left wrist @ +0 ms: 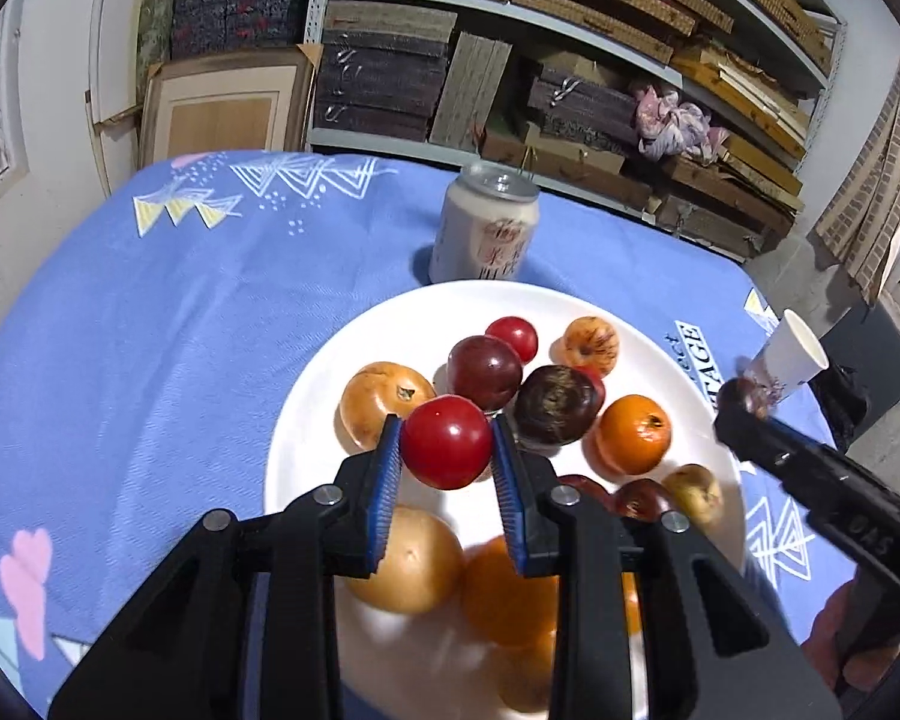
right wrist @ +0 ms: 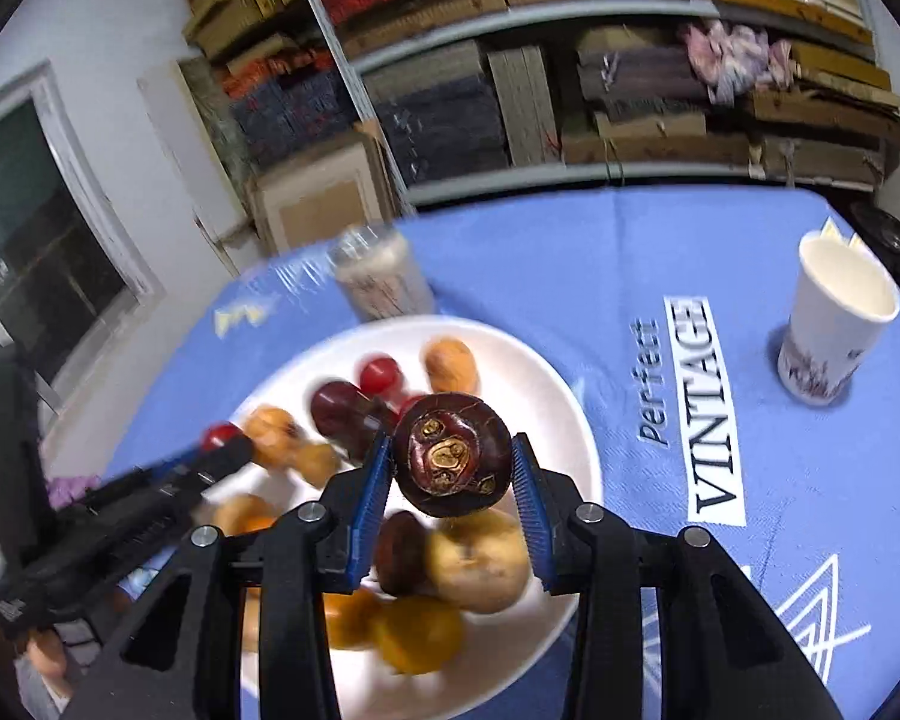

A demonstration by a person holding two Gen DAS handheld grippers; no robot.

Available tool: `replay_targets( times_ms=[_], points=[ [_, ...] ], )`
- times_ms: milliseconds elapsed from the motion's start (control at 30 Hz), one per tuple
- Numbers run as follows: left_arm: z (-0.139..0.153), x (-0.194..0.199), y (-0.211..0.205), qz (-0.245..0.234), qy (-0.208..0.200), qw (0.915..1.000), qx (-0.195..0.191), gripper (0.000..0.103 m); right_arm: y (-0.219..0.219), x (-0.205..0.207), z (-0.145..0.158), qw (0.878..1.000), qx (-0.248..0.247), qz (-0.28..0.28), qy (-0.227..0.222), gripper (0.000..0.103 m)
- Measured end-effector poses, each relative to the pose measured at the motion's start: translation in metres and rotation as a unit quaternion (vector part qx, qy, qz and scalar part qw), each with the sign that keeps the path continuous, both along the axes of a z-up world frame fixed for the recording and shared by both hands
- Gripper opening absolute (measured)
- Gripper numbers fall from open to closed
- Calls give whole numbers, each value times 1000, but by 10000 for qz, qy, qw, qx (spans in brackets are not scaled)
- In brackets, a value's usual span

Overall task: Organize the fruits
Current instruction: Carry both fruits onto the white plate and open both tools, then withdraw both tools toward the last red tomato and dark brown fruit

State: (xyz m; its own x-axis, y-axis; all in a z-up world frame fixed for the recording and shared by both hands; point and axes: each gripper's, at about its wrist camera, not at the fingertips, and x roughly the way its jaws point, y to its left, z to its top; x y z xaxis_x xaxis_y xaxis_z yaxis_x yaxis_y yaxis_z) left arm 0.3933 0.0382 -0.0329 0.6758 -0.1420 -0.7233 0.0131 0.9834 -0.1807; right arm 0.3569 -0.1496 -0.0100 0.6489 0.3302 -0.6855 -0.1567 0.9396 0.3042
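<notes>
Fruit is in both your grippers: the left gripper (left wrist: pixel 447 450) clamps a smooth red tomato (left wrist: pixel 447 441), the right gripper (right wrist: pixel 450 471) a dark mangosteen (right wrist: pixel 453 453), both above the white plate (left wrist: pixel 306 420). Glossy, round skins probably slip; squeeze gently across the widest part.

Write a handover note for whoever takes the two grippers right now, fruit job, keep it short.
Left gripper: shut on a red fruit, held above the white plate.
Right gripper: shut on a dark purple fruit, held over the plate's right side.
Plate: holds a pile of oranges, red, dark and yellowish fruits.
Also on the blue tablecloth: a drink can behind the plate and a paper cup off to the right.
Done: both fruits are gripped.
Left: set both down; where they go is not visible.
</notes>
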Motion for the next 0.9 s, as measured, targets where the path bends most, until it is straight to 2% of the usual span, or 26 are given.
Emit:
replay_targets(
  times_ms=[100,233,300,367,533,600,700,767,900],
  points=[
    [-12,6,-1,-64,158,9999,16,29,-6,8,-12,9998,73,-90,163,41],
    [-14,5,-6,-86,91,9998,149,31,-5,13,-23,9995,79,-122,269,41],
    [-14,3,-8,-75,42,9998,205,40,-6,11,-23,9996,98,-160,218,43],
    [-13,2,-10,-68,-8,9996,271,45,-6,10,-23,9997,57,-158,182,44],
    [-12,0,-11,-108,-32,9996,273,48,-9,10,-20,9996,130,-173,180,44],
    [-10,-2,-9,-60,-53,9996,284,59,-11,9,-17,9995,171,-195,160,45],
    [-2,-5,-4,-27,-136,9997,211,61,-17,2,-5,9993,294,-249,3,49],
    [5,-9,-1,8,-209,9996,177,64,-19,-5,5,9989,387,-255,-115,59],
    [23,-25,3,210,-448,9981,362,76,-18,-25,26,9972,608,-233,-368,74]
  ],
)
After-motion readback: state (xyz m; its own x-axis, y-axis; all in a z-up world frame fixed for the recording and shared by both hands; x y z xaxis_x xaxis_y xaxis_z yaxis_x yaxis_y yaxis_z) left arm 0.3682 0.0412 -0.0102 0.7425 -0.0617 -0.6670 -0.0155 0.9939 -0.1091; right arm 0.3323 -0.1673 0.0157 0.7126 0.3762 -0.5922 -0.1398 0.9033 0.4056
